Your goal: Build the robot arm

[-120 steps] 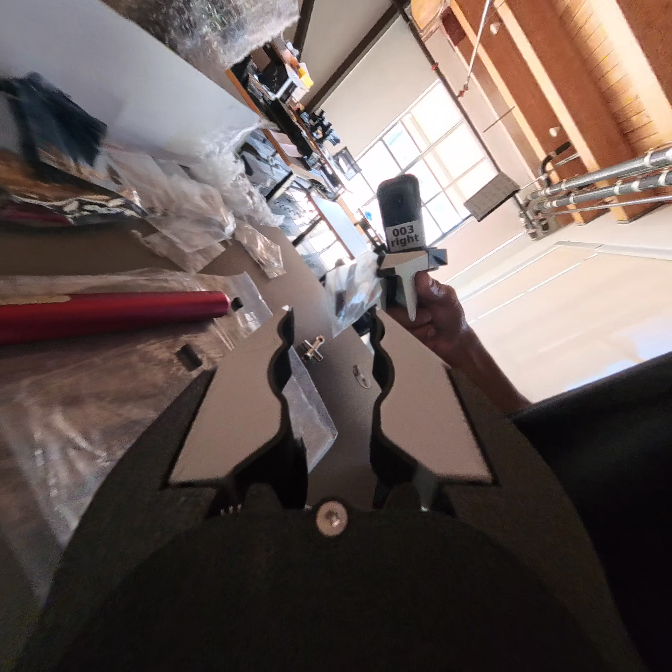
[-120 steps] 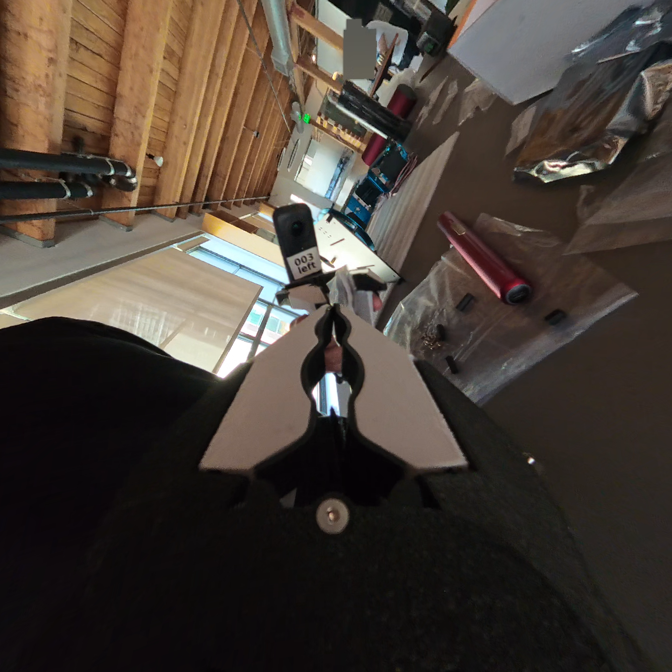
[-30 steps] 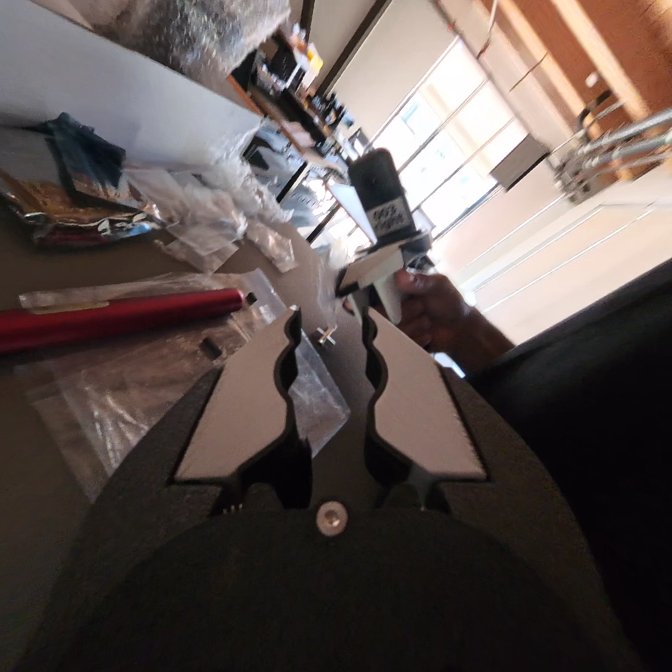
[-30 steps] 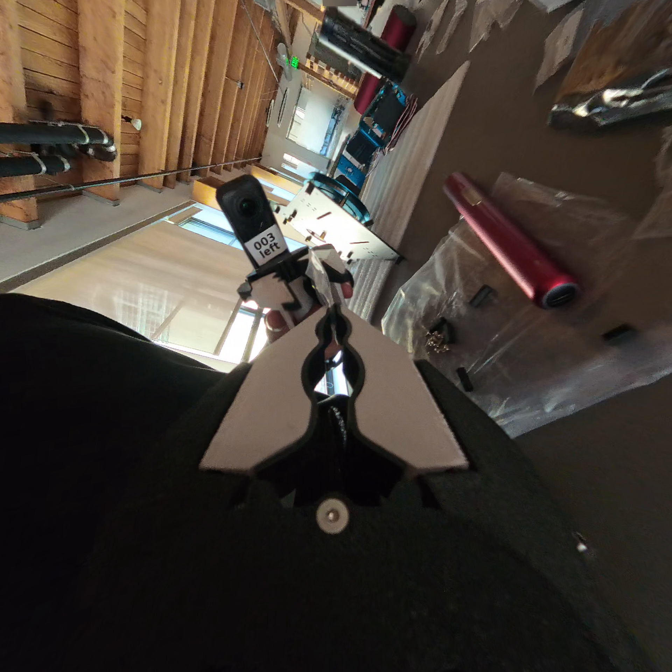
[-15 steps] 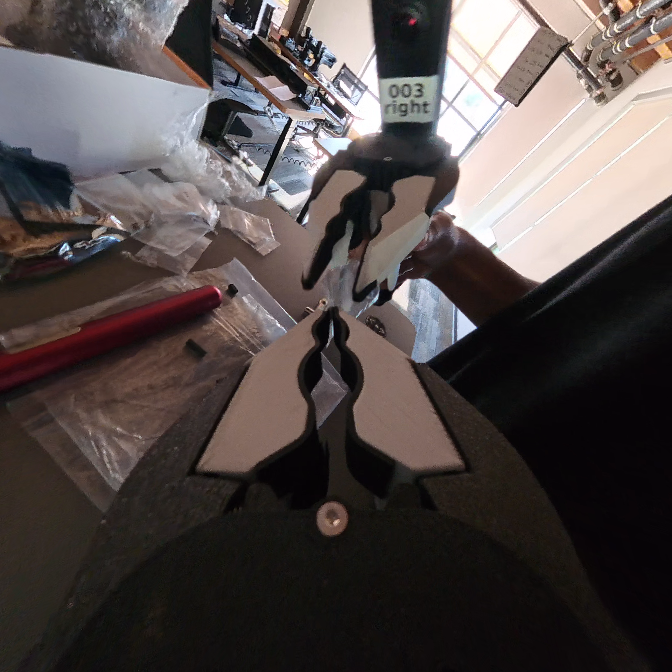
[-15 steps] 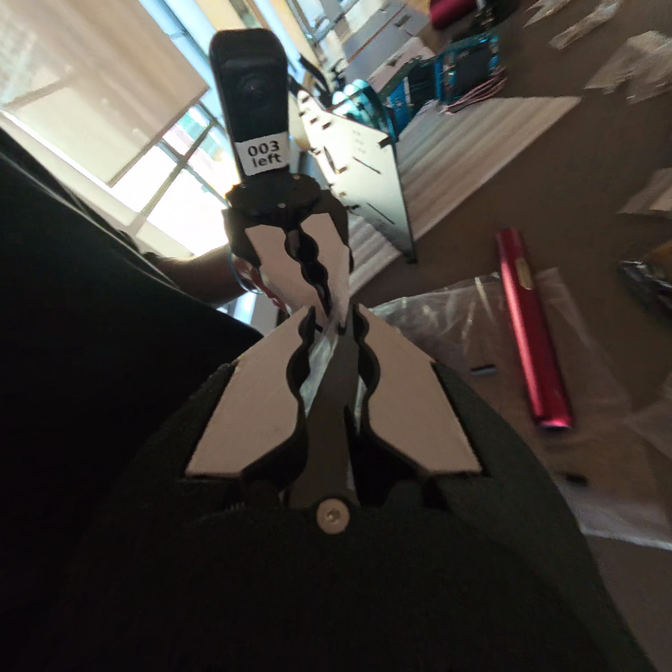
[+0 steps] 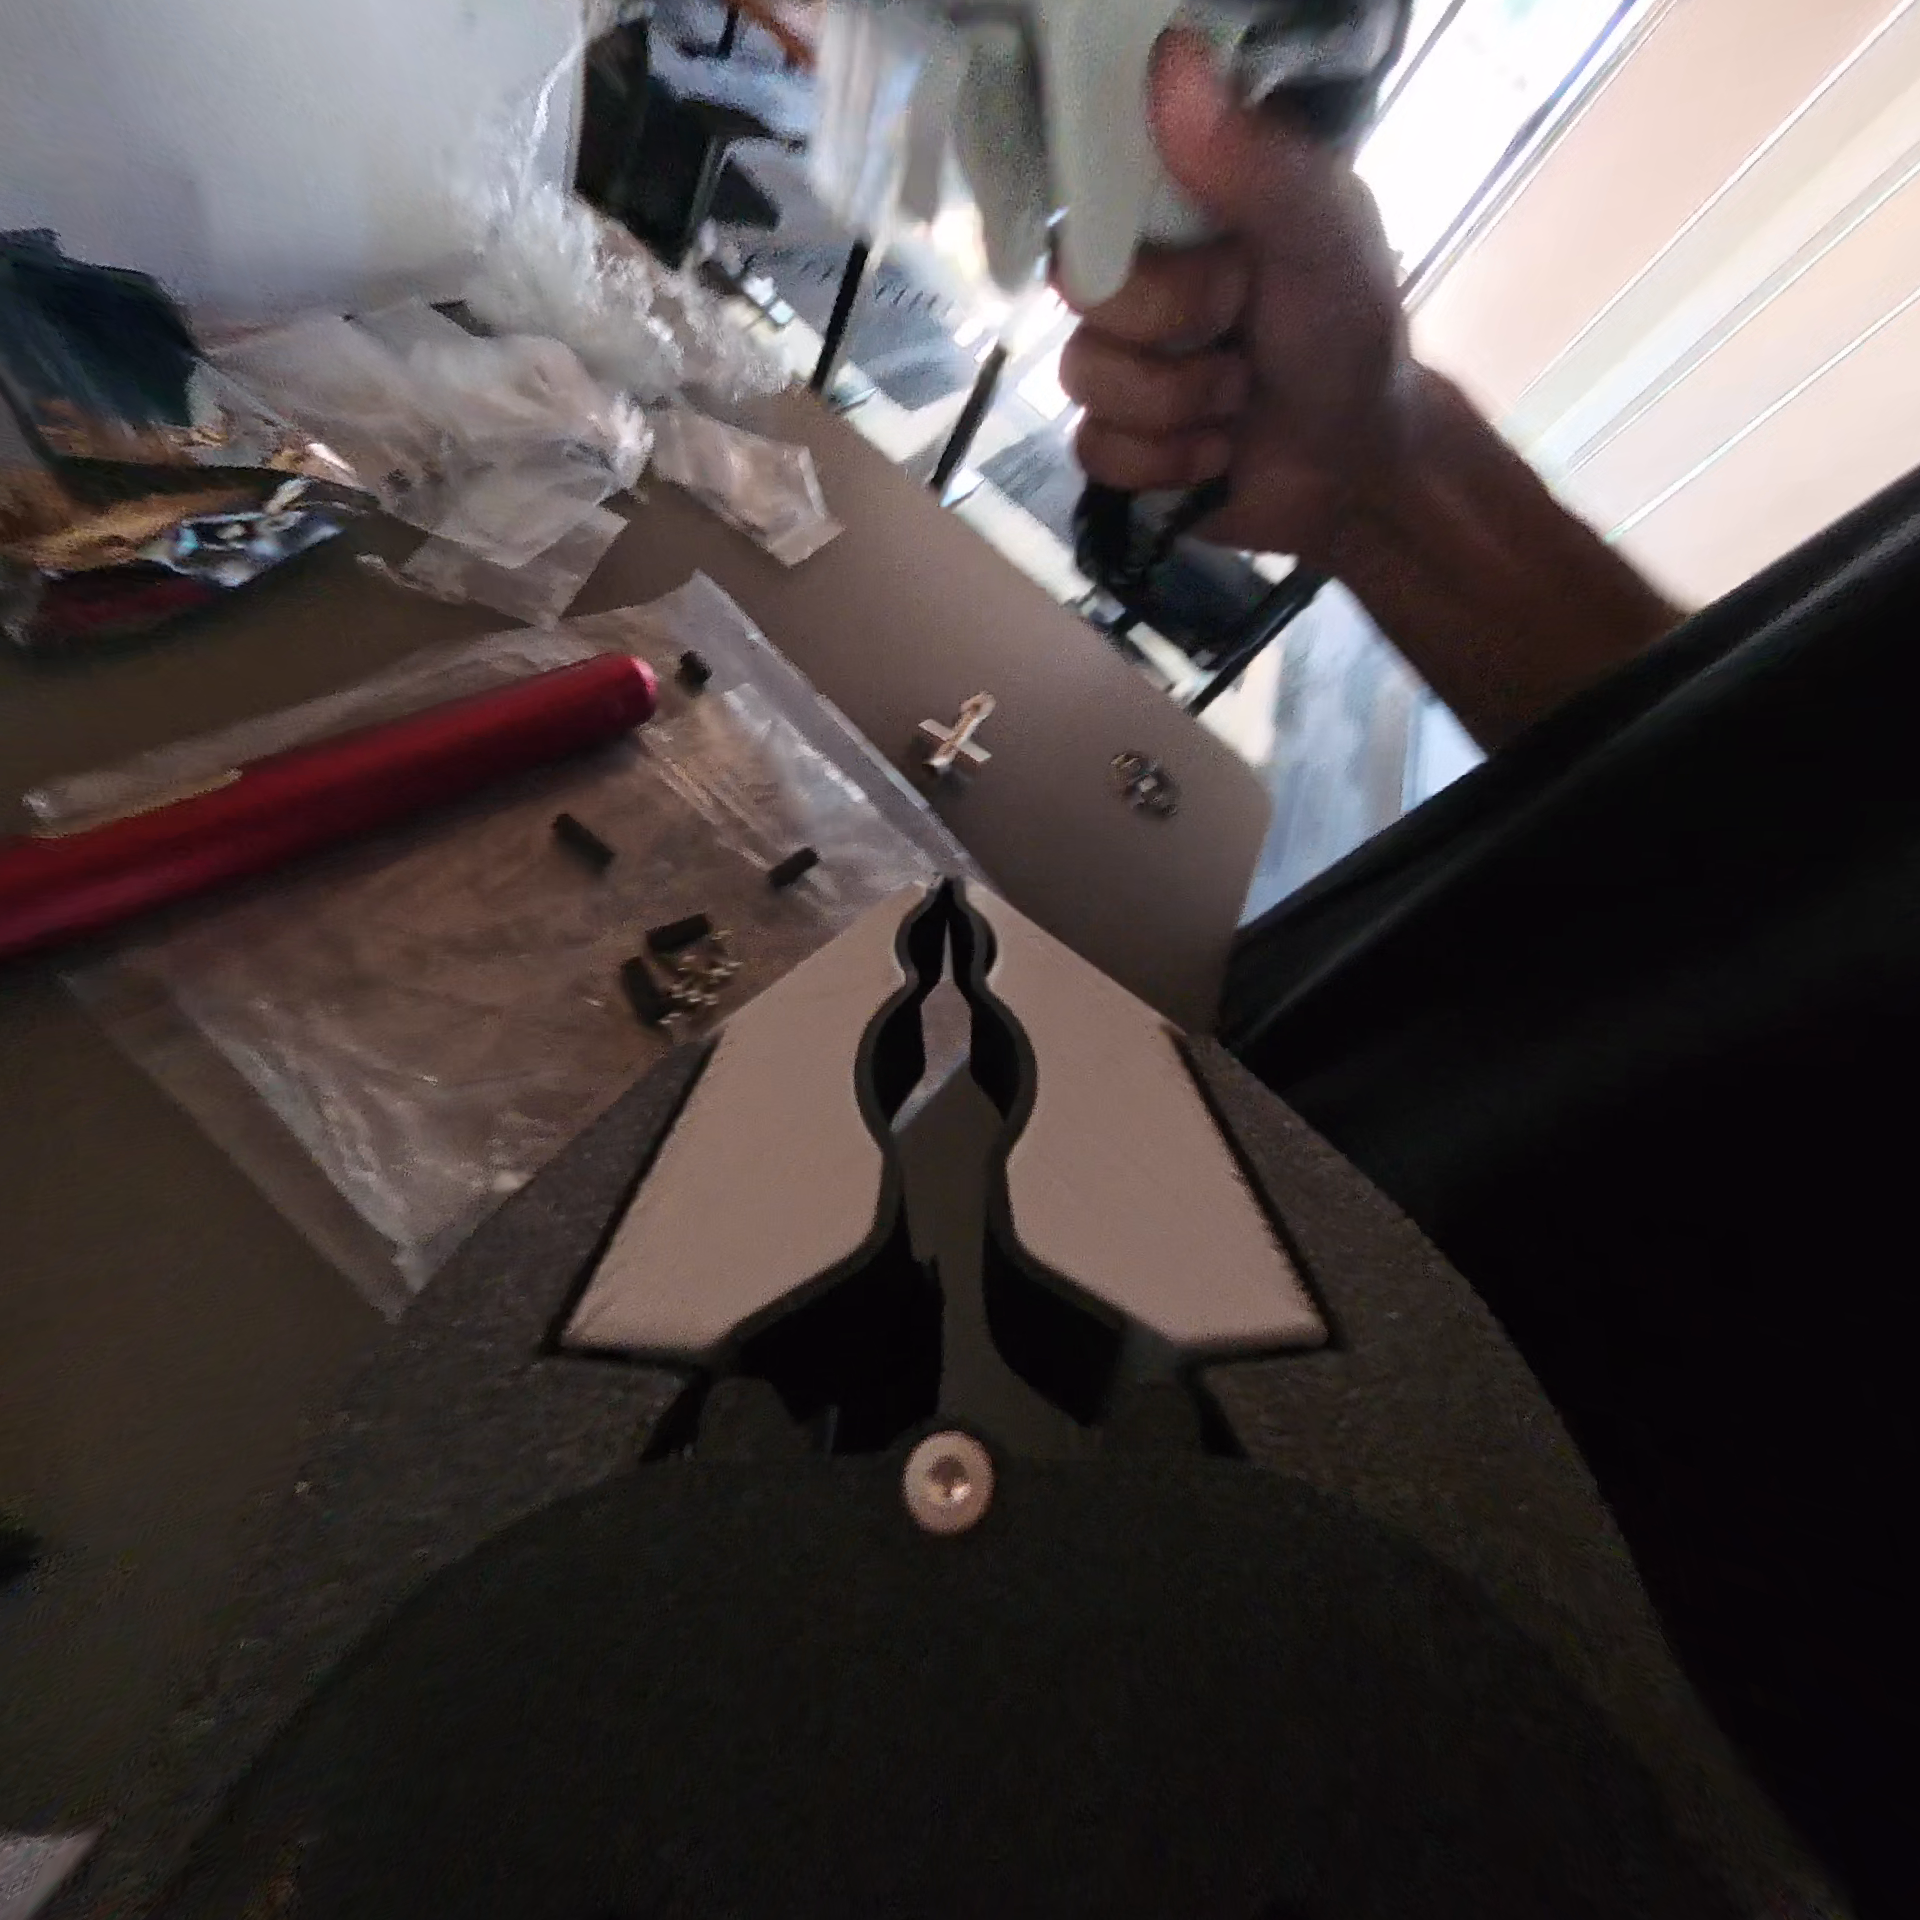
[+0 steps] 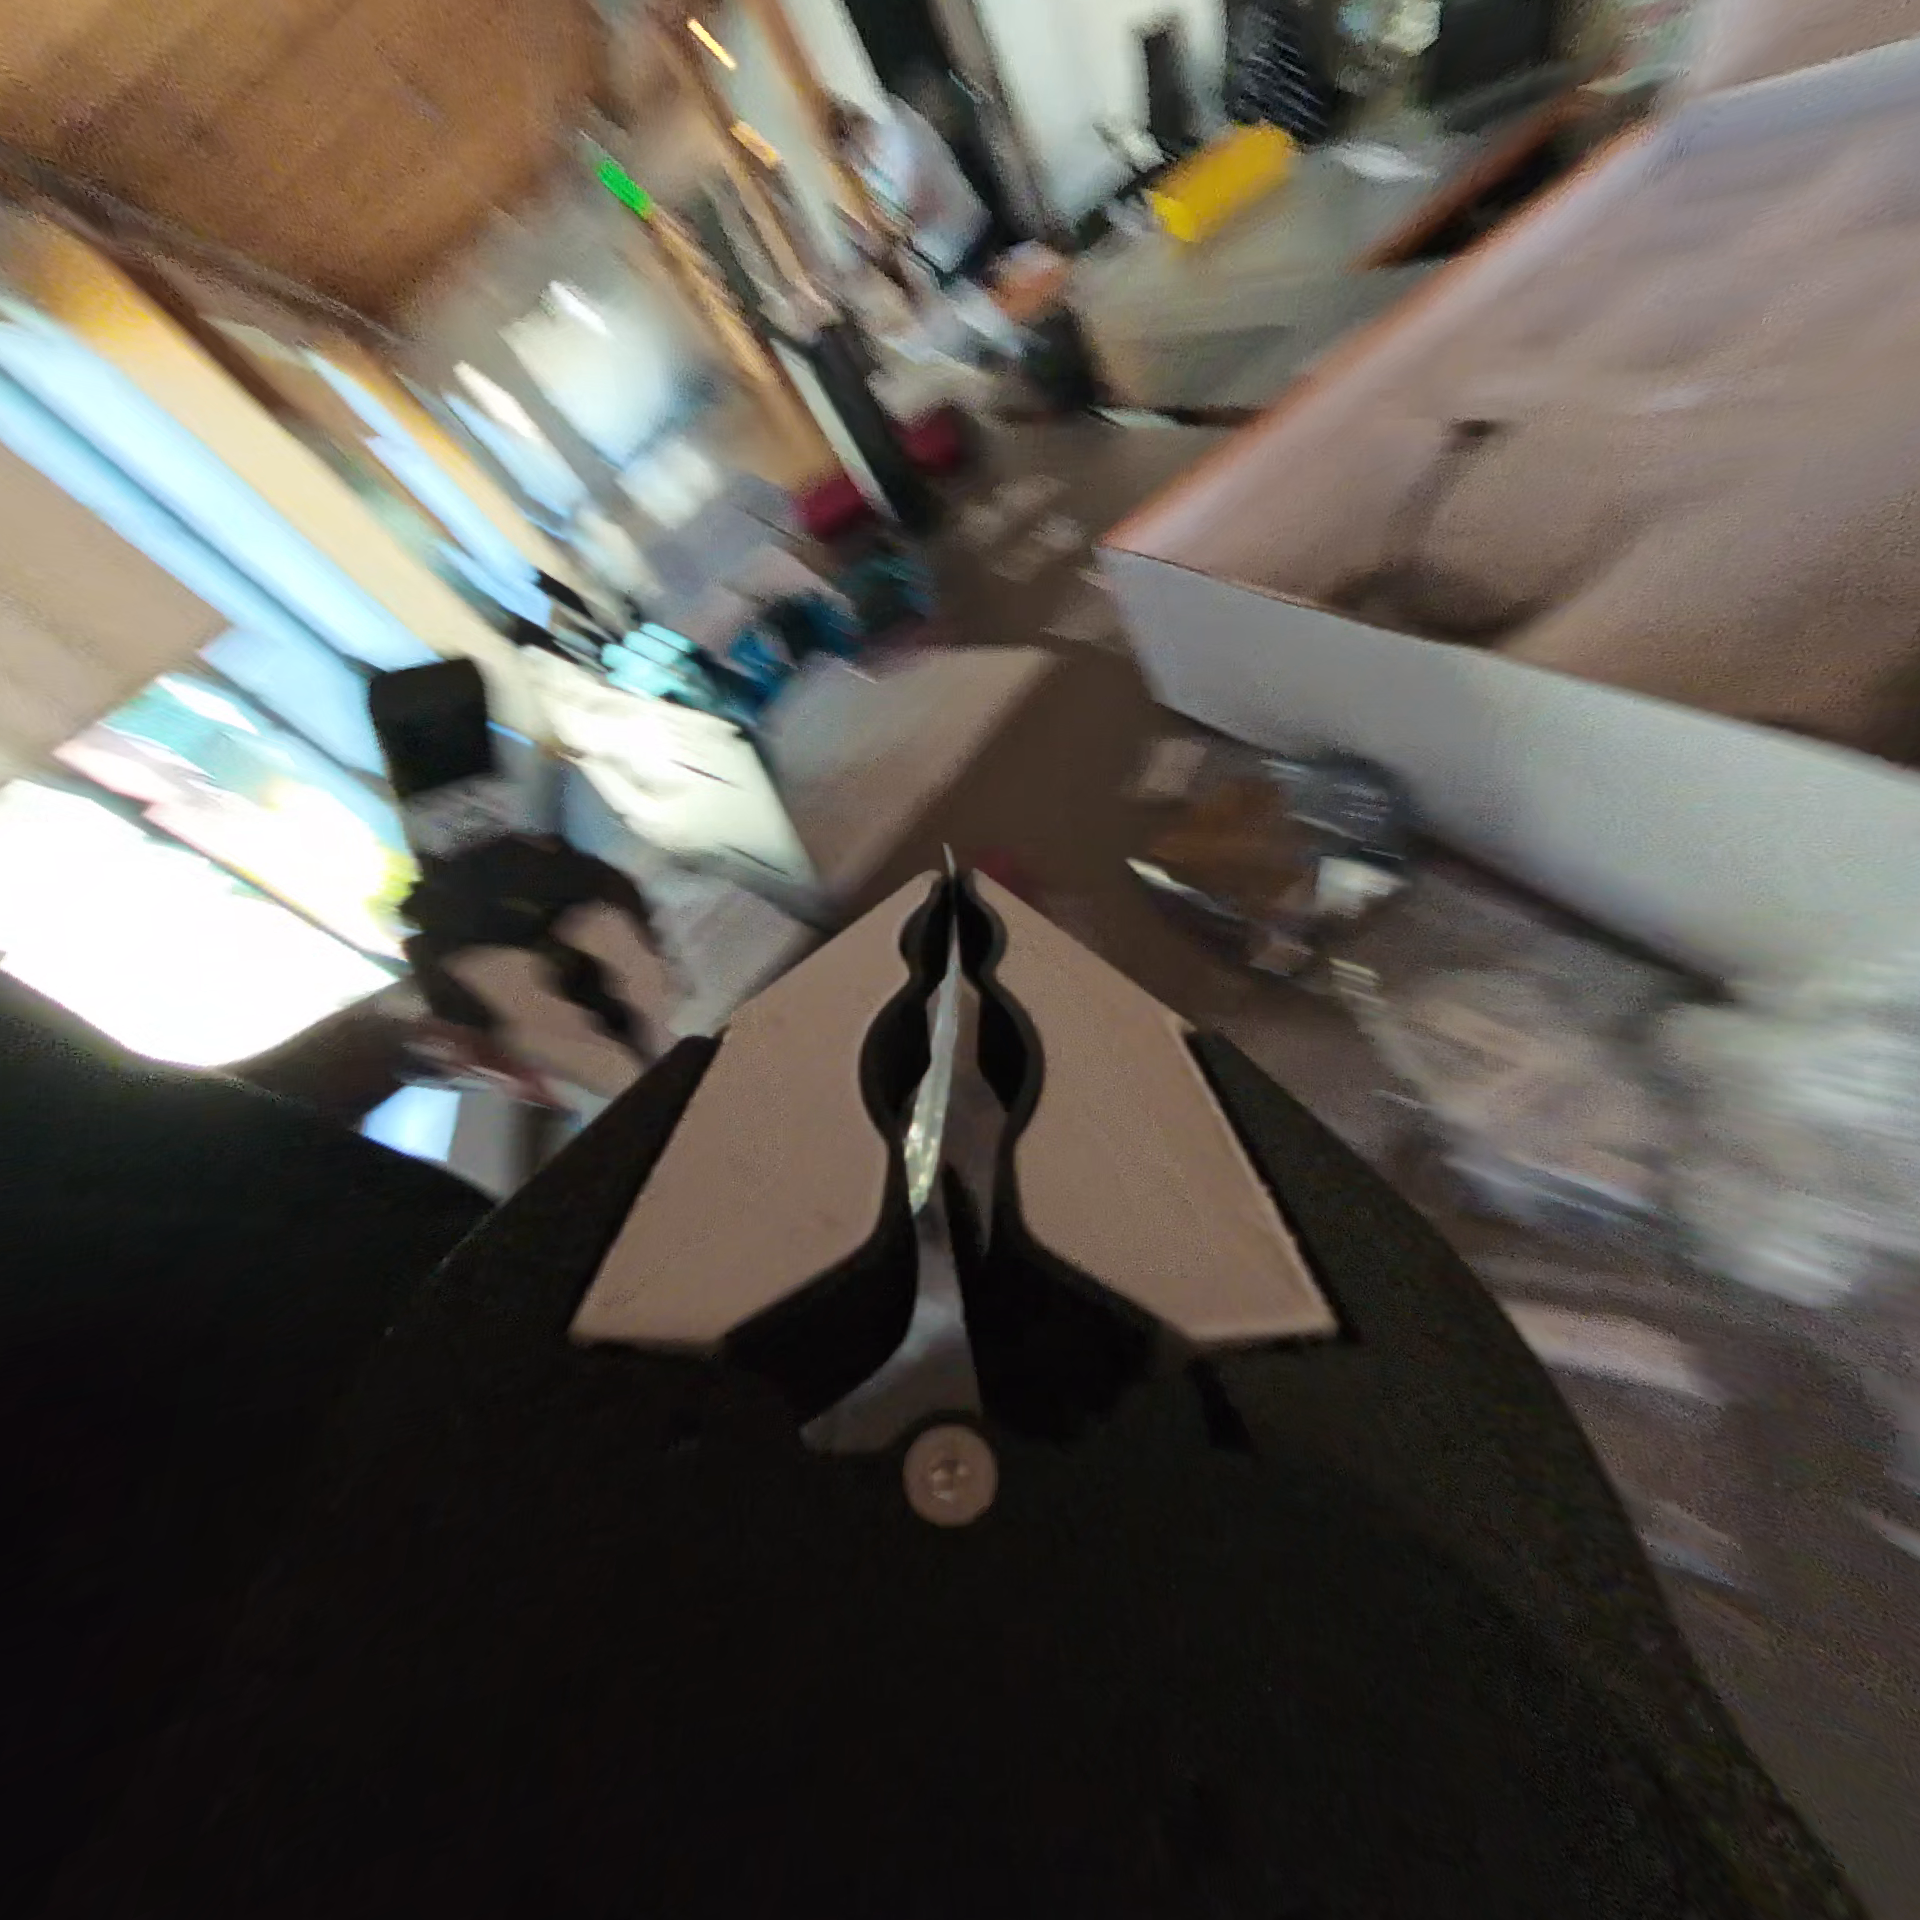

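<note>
My left gripper (image 7: 948, 906) is shut, low over the near corner of the brown table (image 7: 156, 1195). I cannot tell if anything thin is pinched in it. Just ahead lie a clear plastic bag (image 7: 436, 987) with small black parts (image 7: 665, 956), a red tube (image 7: 312, 779), a cross-shaped metal piece (image 7: 951, 743) and a small metal ring (image 7: 1138, 779). My right gripper (image 8: 951, 883) is shut on a thin clear plastic piece (image 8: 935, 1070) that pokes past its tips. A hand (image 7: 1195, 395) holds it high above the table. The right wrist view is heavily blurred.
Crumpled clear bags (image 7: 488, 436) and a foil bag (image 7: 156, 499) lie at the back left by a white box (image 7: 260, 125), which also shows in the right wrist view (image 8: 1507, 727). The table's right edge (image 7: 1252, 831) is close; the person's dark clothing lies beyond. Across from one pair of fingers to the other is roughly 15 cm.
The two grippers, tip to tip on the plastic piece half a second ago, have parted. The right one rose away with the plastic; the left one closed fully and dropped toward the table.
</note>
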{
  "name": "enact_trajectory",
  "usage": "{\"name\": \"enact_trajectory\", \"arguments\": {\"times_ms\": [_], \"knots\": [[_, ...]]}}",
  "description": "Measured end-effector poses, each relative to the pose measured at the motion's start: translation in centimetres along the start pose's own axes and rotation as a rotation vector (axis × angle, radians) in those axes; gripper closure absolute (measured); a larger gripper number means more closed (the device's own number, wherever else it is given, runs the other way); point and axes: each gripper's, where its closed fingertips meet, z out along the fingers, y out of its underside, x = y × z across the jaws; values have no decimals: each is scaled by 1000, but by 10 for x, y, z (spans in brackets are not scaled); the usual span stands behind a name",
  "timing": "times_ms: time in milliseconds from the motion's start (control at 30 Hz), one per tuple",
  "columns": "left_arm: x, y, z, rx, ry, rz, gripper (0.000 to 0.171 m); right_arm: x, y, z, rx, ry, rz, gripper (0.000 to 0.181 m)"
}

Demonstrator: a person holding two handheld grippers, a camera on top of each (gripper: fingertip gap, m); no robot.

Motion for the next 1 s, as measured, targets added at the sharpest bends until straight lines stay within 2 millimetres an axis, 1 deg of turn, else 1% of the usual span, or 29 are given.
{"name": "enact_trajectory", "arguments": {"times_ms": [33, 67, 100, 133, 200, 233, 267, 300, 333, 367, 400, 433, 467, 500, 533, 567, 633, 733, 800, 867, 933, 967, 1000], "knots": [[2, -1, -4, 4, 11, -16, 171, 21, 1, -8, -44, 111, -64, 181], [1, 1, -6, -9, -3, -6, 171, 45, 0, -17, -84, 238, -123, 181], [-2, 1, -7, -20, -23, 7, 171, 72, 2, -25, -150, 380, -202, 181], [-5, 1, -8, -22, -40, 16, 171, 95, 5, -30, -226, 486, -287, 181], [-9, -1, -7, -7, -60, 17, 171, 132, 13, -27, -334, 595, -405, 181], [-11, -1, -6, -5, -67, 10, 171, 146, 18, -23, -370, 628, -417, 180], [-12, 0, -4, -11, -75, 6, 171, 155, 23, -18, -401, 634, -408, 166], [-14, 3, -3, -28, -92, 9, 171, 158, 26, -14, -411, 632, -383, 147], [-17, 8, -2, -51, -123, 24, 171, 155, 25, -12, -396, 627, -360, 143], [-20, 13, -3, -77, -164, 47, 171, 144, 20, -10, -357, 602, -351, 144], [-24, 19, -5, -102, -207, 71, 171, 129, 17, -8, -317, 559, -349, 149], [-28, 25, -7, -125, -243, 84, 171, 111, 19, -5, -300, 488, -348, 150], [-32, 30, -10, -138, -272, 86, 171, 88, 29, 2, -314, 375, -345, 153], [-35, 32, -13, -135, -298, 75, 171, 62, 48, 9, -361, 231, -335, 162], [-38, 32, -16, -117, -312, 54, 171, 48, 71, 13, -430, 150, -312, 165], [-38, 31, -19, -94, -305, 24, 171, 47, 90, 18, -491, 143, -305, 164], [-36, 26, -23, -49, -284, -20, 171, 45, 114, 30, -526, 135, -307, 164], [-37, 21, -27, -37, -294, -8, 171, 49, 130, 38, -577, 162, -333, 164], [-38, 19, -29, -46, -311, 24, 171, 57, 129, 38, -588, 209, -372, 175], [-39, 20, -30, -57, -315, 34, 171, 59, 129, 38, -593, 208, -375, 181], [-39, 20, -29, -60, -316, 40, 171, 61, 126, 35, -585, 221, -392, 181], [-39, 21, -29, -62, -317, 41, 171, 60, 119, 31, -559, 226, -400, 181], [-39, 21, -29, -64, -319, 41, 171, 61, 109, 25, -514, 246, -395, 181]]}}
